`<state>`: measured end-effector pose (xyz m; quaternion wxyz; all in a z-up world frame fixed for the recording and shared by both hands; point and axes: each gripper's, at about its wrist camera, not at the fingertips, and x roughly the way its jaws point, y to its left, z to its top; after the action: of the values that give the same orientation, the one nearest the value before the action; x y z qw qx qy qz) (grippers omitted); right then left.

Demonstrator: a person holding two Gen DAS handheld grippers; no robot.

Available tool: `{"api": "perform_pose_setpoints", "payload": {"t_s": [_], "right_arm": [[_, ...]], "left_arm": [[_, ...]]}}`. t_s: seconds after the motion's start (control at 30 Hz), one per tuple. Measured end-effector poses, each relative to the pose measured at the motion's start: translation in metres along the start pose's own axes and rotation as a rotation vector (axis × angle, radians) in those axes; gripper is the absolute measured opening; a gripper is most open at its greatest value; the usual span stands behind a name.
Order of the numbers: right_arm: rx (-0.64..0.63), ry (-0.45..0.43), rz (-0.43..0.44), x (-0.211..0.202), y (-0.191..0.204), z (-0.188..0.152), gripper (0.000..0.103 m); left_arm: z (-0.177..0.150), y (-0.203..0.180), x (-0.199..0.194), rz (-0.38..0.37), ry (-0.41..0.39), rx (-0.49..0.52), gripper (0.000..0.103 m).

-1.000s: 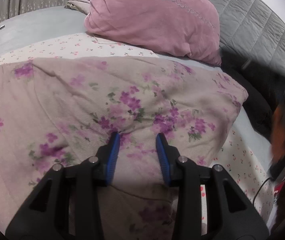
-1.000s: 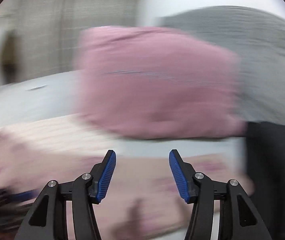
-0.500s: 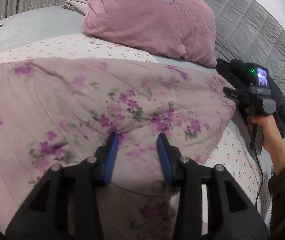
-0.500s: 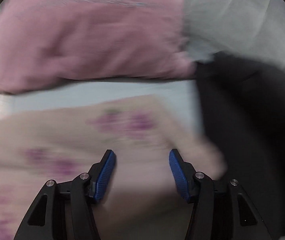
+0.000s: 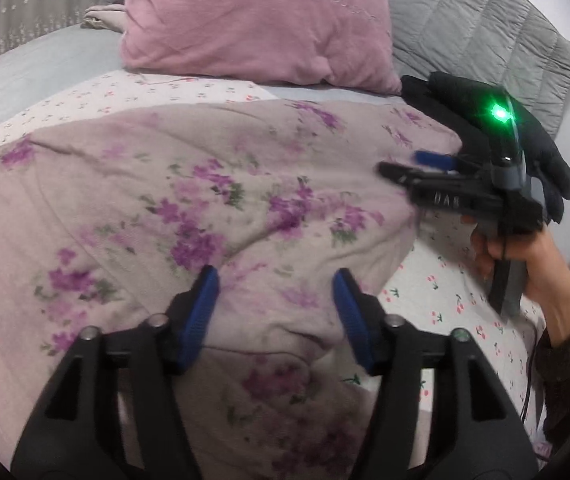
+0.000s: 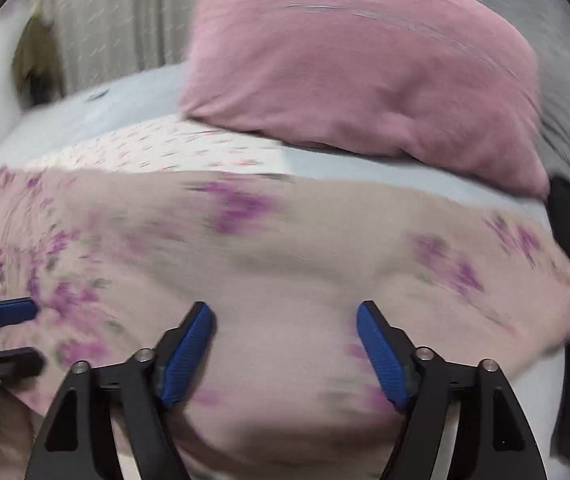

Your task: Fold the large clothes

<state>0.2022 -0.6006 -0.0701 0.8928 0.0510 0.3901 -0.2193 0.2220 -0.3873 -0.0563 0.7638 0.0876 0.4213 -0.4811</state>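
Note:
A large pinkish-beige garment (image 5: pixel 205 200) with purple flowers lies spread on the bed. My left gripper (image 5: pixel 276 284) hovers over its near fold. Its jaws are opening, and cloth lies below them without being pinched by the pads. My right gripper (image 6: pixel 285 312) is low over the garment (image 6: pixel 285 240) near its right end. Its jaws are also opening, with nothing pressed between them. In the left wrist view a hand holds the right gripper (image 5: pixel 409 164) at the garment's right edge. The left gripper (image 6: pixel 21 336) shows at the left edge of the blurred right wrist view.
A pink pillow (image 5: pixel 253 20) lies behind the garment against a grey quilted headboard (image 5: pixel 485 20). A black garment (image 5: pixel 465 120) sits at the right by the pillow. A white cherry-print sheet (image 5: pixel 445 300) covers the bed, with a patterned curtain (image 5: pixel 25 0) at the far left.
Both grippers' jaws have spread wider. The right gripper swung down from facing the pillow to just over the garment's right end. The left gripper stayed put.

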Motion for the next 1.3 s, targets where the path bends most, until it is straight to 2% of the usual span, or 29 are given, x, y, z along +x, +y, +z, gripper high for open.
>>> {"api": "perform_pose_setpoints", "payload": {"t_s": [0.03, 0.07, 0.17, 0.27, 0.3, 0.37, 0.4, 0.43, 0.5, 0.63, 0.77, 0.9, 1.0, 1.1, 1.13, 1.17, 1.2, 1.23, 1.27, 1.3], "right_arm": [[0.004, -0.006, -0.106, -0.001, -0.017, -0.002, 0.082], [0.013, -0.006, -0.15, -0.002, -0.025, -0.004, 0.092], [0.099, 0.023, -0.206, -0.011, -0.057, -0.003, 0.094], [0.122, -0.005, -0.178, -0.037, -0.069, -0.002, 0.095], [0.146, -0.014, -0.163, -0.044, -0.074, -0.001, 0.095], [0.244, -0.004, -0.115, -0.059, -0.09, -0.004, 0.095], [0.329, 0.012, -0.062, -0.06, -0.1, -0.006, 0.095], [0.381, 0.022, -0.031, -0.067, -0.102, -0.013, 0.095], [0.466, 0.057, 0.01, -0.057, -0.109, -0.017, 0.095], [0.463, 0.101, -0.043, -0.039, -0.104, -0.02, 0.095], [0.525, 0.123, -0.035, -0.025, -0.101, -0.026, 0.095], [0.559, 0.069, -0.083, -0.013, -0.104, -0.021, 0.095], [0.595, 0.008, -0.124, -0.004, -0.107, -0.017, 0.095], [0.629, -0.019, -0.167, 0.001, -0.107, -0.011, 0.095], [0.633, -0.028, -0.171, -0.001, -0.107, -0.009, 0.084], [0.638, -0.043, -0.177, -0.006, -0.106, -0.005, 0.064], [0.644, -0.05, -0.181, -0.009, -0.107, -0.001, 0.053], [0.654, -0.072, -0.173, -0.019, -0.108, 0.002, 0.032], [0.658, -0.097, -0.149, -0.028, -0.109, 0.007, 0.023], [0.656, -0.123, -0.13, -0.037, -0.108, 0.011, 0.021]], "left_arm": [[0.001, -0.002, 0.0, -0.002, -0.002, 0.01, 0.069], [0.001, -0.004, -0.001, -0.004, -0.005, 0.02, 0.072], [0.003, -0.011, -0.011, 0.03, -0.024, 0.034, 0.074], [0.007, -0.008, -0.032, 0.031, -0.03, -0.028, 0.078], [0.008, -0.004, -0.041, 0.029, -0.029, -0.06, 0.082], [0.005, 0.002, -0.057, 0.048, -0.018, -0.106, 0.085], [0.002, 0.004, -0.064, 0.063, -0.008, -0.119, 0.087], [-0.001, 0.008, -0.072, 0.08, 0.003, -0.135, 0.091], [-0.012, 0.02, -0.091, 0.128, 0.024, -0.179, 0.097], [-0.036, 0.051, -0.12, 0.182, 0.06, -0.296, 0.102], [-0.062, 0.083, -0.149, 0.219, 0.04, -0.424, 0.102], [-0.085, 0.108, -0.18, 0.317, 0.002, -0.489, 0.102], [-0.106, 0.127, -0.206, 0.394, -0.063, -0.549, 0.102], [-0.127, 0.149, -0.219, 0.487, -0.12, -0.606, 0.102], [-0.133, 0.155, -0.219, 0.502, -0.133, -0.62, 0.102], [-0.14, 0.162, -0.217, 0.509, -0.143, -0.635, 0.102], [-0.146, 0.167, -0.214, 0.521, -0.15, -0.65, 0.102], [-0.152, 0.173, -0.211, 0.536, -0.153, -0.659, 0.102], [-0.155, 0.175, -0.208, 0.548, -0.15, -0.656, 0.102], [-0.156, 0.175, -0.204, 0.556, -0.135, -0.643, 0.102]]}}
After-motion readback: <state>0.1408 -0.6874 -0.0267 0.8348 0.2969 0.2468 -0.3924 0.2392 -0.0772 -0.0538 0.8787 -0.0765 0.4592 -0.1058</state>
